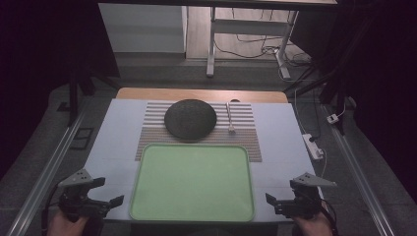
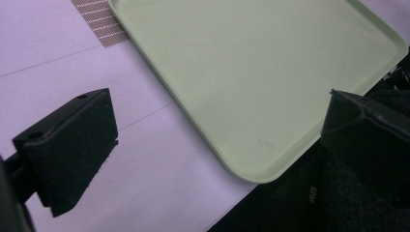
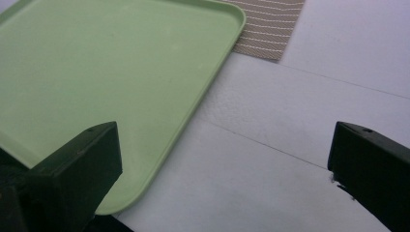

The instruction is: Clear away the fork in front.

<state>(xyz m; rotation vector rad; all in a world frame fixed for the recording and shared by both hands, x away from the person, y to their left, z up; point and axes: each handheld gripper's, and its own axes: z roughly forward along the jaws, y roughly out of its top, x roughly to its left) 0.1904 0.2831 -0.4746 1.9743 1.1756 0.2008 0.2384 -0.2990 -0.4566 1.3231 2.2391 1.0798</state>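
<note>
A light green tray (image 1: 147, 162) lies empty at the near middle of the white table. Behind it, on a striped placemat (image 1: 248, 137), rests a dark round bowl-like object (image 1: 190, 118) with a pale utensil (image 1: 229, 118) to its right. My left gripper (image 1: 96, 194) hovers open at the tray's near left corner, nothing between its jaws. My right gripper (image 1: 285, 194) stands open at the tray's near right corner, also empty. The left gripper view has the tray (image 2: 261, 72) ahead of the left gripper (image 2: 217, 140); the right gripper view has the tray (image 3: 111, 72) left of the right gripper (image 3: 225, 169).
The white table (image 1: 118, 132) ends at a wooden strip at the back. A white power strip (image 1: 313, 146) lies off the table's right edge. Metal rails run along both sides, and a desk frame with cables stands on the floor beyond.
</note>
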